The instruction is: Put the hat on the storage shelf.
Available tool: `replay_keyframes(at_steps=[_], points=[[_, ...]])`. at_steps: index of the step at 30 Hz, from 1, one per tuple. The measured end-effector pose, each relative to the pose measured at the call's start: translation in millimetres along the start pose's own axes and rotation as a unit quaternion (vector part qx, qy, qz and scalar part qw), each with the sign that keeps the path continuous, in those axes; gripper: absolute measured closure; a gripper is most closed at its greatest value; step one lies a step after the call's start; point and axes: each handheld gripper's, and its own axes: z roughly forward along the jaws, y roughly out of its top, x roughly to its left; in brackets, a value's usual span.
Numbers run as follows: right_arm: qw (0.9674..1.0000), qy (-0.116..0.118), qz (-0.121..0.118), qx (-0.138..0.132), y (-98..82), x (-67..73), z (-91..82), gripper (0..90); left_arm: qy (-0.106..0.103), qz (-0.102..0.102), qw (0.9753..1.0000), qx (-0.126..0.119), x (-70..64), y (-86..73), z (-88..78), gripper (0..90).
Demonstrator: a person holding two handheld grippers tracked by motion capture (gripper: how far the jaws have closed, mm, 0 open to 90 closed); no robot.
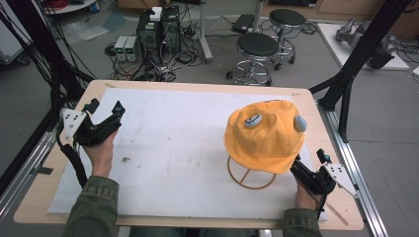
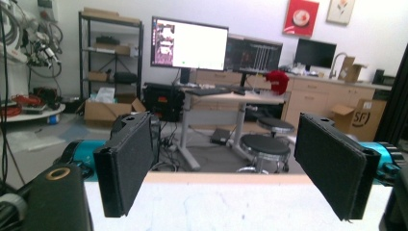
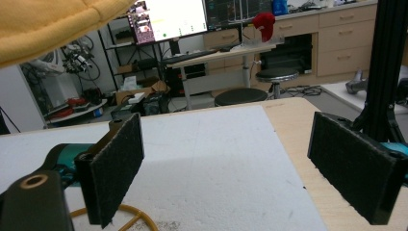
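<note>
A yellow bucket hat (image 1: pixel 267 134) with grey patches rests on a wire stand (image 1: pixel 249 178) at the right of the white mat (image 1: pixel 173 148). My right gripper (image 1: pixel 309 165) sits low beside the hat's near right brim, open, with nothing between its jaws. In the right gripper view the hat's brim (image 3: pixel 48 24) hangs at the upper left and the stand's yellow ring (image 3: pixel 137 215) lies at the bottom; the gripper (image 3: pixel 240 168) is spread wide. My left gripper (image 1: pixel 104 111) is held up at the mat's left edge, open and empty; its pads (image 2: pixel 127 159) stand far apart.
The wooden table's (image 1: pixel 316 118) bare edge runs past the mat on the right. Black frame posts (image 1: pixel 356 54) stand at both far corners. Behind the table are two stools (image 1: pixel 257 49), computer boxes (image 1: pixel 158 29) and cables on the floor. A small dark speck (image 1: pixel 126 159) lies on the mat.
</note>
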Motion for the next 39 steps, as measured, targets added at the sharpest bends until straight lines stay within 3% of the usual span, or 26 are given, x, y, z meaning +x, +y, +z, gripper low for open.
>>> replay_keyframes(at_steps=[11,19,24,31,39], points=[[1.0,-0.001,0.0,0.0,-0.3,0.1,0.3,11.4,0.014,0.016,0.9993,0.032,3.6,-29.0,-5.6,21.4],[1.0,-0.002,-0.003,0.001,-0.4,0.1,-0.2,11.4,0.007,0.047,0.9965,0.068,-0.4,-43.3,-13.1,20.7],[1.0,-0.002,-0.002,0.002,-0.5,0.4,-0.4,11.4,0.013,0.05,0.9958,0.075,1.1,-46.1,-17.7,20.8],[1.0,-0.002,-0.002,0.002,-0.4,-0.1,-1.5,11.5,0.021,0.033,0.9959,0.081,7.2,-55.7,-23.9,21.1],[1.0,-0.002,-0.003,0.001,-0.4,0.3,-1.9,11.4,0.02,0.025,0.9966,0.076,9.5,-55.9,-28.4,21.3]])
